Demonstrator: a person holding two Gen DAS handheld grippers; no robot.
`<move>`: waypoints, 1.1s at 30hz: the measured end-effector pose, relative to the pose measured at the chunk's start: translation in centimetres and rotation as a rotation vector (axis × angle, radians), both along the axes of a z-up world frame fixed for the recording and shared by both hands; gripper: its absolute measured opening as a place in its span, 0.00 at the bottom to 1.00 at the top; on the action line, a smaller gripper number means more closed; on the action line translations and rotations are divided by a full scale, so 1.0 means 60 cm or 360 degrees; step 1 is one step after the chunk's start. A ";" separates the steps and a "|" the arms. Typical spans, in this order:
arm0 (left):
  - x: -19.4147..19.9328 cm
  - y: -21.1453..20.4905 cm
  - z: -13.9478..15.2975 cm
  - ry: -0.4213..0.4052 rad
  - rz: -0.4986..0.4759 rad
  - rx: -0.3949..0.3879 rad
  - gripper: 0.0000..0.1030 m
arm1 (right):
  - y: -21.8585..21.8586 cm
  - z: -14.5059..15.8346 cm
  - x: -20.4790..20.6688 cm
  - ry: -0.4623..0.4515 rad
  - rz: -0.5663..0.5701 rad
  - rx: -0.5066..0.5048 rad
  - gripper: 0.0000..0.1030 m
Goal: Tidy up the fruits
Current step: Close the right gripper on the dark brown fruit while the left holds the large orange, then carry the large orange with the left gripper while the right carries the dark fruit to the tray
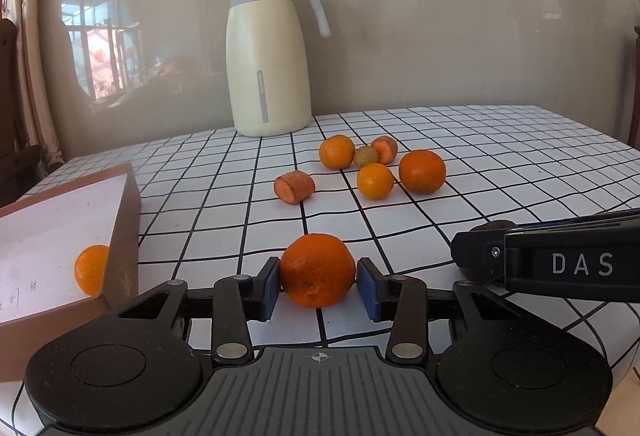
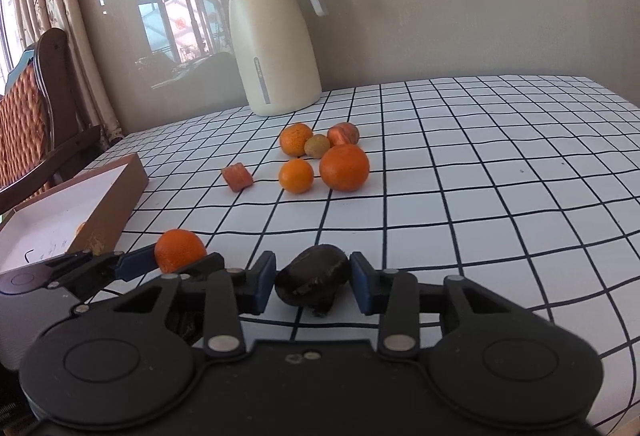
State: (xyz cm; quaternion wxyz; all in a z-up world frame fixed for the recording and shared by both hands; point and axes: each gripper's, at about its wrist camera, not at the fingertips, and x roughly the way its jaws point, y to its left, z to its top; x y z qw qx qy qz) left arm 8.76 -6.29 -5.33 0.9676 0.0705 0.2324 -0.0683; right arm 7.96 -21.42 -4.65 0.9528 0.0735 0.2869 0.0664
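Observation:
My left gripper (image 1: 318,286) is shut on an orange (image 1: 317,270), its blue pads against both sides; the pair also shows in the right wrist view (image 2: 180,250). My right gripper (image 2: 313,282) is shut on a dark brown fruit (image 2: 312,278); it enters the left wrist view from the right (image 1: 480,256). A brown box with a white inside (image 1: 124,232) stands at the left and holds one small orange (image 1: 92,269). Further back lie three oranges (image 1: 422,171), a small greenish fruit (image 1: 365,156) and two carrot pieces (image 1: 294,186).
A cream thermos jug (image 1: 266,56) stands at the back of the checked tablecloth (image 1: 520,156) against the wall. A wooden chair (image 2: 36,108) stands off the table's left side. The box also shows in the right wrist view (image 2: 108,204).

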 end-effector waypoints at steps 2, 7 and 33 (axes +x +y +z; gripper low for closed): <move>-0.003 0.000 0.000 -0.0004 0.0012 -0.0007 0.38 | -0.006 0.001 -0.002 -0.0008 -0.0036 -0.0018 0.31; -0.006 0.002 0.000 0.0003 0.0030 -0.0034 0.37 | -0.013 0.000 -0.002 0.0000 -0.0082 -0.0033 0.31; -0.039 0.028 0.019 0.0007 0.0038 -0.0112 0.37 | 0.014 0.015 -0.020 -0.0050 0.0046 -0.0044 0.30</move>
